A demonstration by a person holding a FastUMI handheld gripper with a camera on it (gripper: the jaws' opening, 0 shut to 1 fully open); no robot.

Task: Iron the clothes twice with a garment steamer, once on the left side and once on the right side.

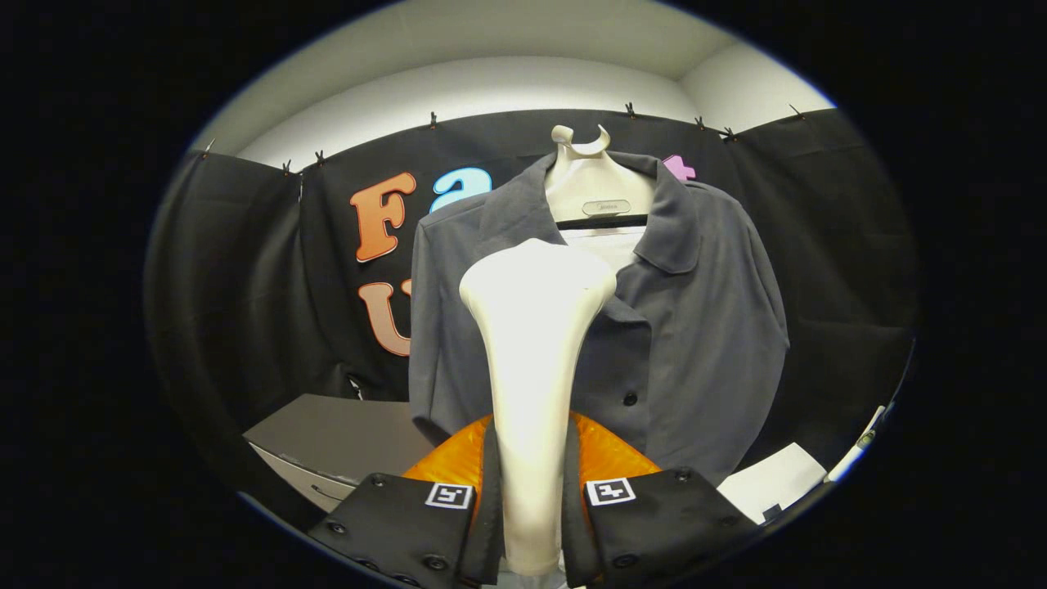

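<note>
Standing upright between the two fingers, the garment steamer point(532, 384) has its slim handle pinched by the claw point(530, 499), both fingers pressing its sides, and its broad head flaring at twelve o'clock from the grip. That hold seems chosen so the head faces the clothes squarely and can be swept along the cloth.

Just beyond the head hangs the grey shirt point(695, 343) on a pale hanger point(590, 176), spread open at the collar so each front panel lies flat for a pass. The head covers the shirt's middle; whether it touches the fabric or stands just off it I cannot tell, and no steam is discernible. Dark buttons run down the placket at four o'clock from the head.

An orange part point(609, 454) peeps out behind the fingers on both sides of the handle; its nature is unclear. At eight o'clock sits a grey box point(335, 433), at four o'clock a white sheet point(773, 483), cut off low down. The shirt's hem is hidden.
</note>
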